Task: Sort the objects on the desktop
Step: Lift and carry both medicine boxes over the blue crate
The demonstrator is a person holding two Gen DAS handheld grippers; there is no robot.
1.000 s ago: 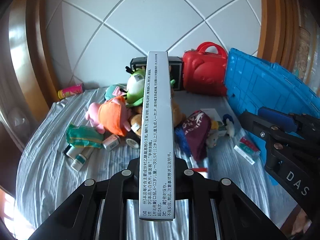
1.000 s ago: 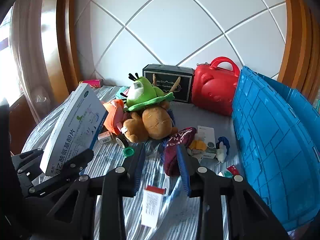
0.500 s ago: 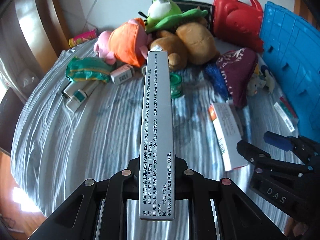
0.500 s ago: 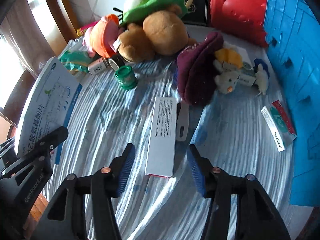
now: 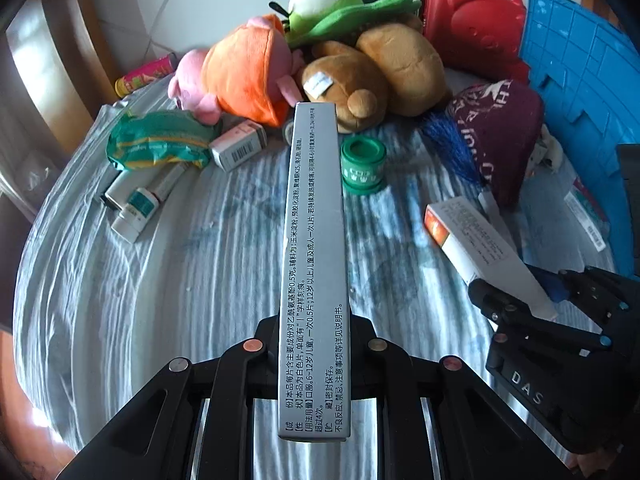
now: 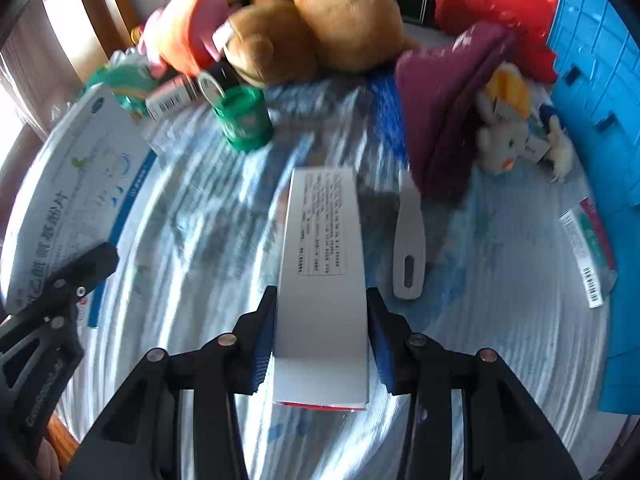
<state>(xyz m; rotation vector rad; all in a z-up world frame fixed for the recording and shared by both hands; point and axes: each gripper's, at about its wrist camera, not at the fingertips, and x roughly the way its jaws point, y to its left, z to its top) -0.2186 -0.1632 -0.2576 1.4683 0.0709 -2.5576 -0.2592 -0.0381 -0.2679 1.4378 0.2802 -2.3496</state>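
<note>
the white medicine box (image 6: 322, 280) lies on the striped tabletop (image 6: 200, 240), between the right gripper (image 6: 322, 332) fingers, which flank it, contact unclear. the left gripper (image 5: 314, 344) clamps a grey box (image 5: 316, 264). an off-centre squeeze could twist or crush the carton.

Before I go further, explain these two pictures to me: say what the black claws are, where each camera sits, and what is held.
No robot here: a person holds two hand-held grippers, each with a fisheye camera looking along its fingers. In the left wrist view, the left gripper is shut on a grey medicine box held edge-up. In the right wrist view, the right gripper straddles a white carton lying on the striped cloth; contact is unclear. Beyond lie plush toys, a green tape roll, a red case and a blue crate.
</note>
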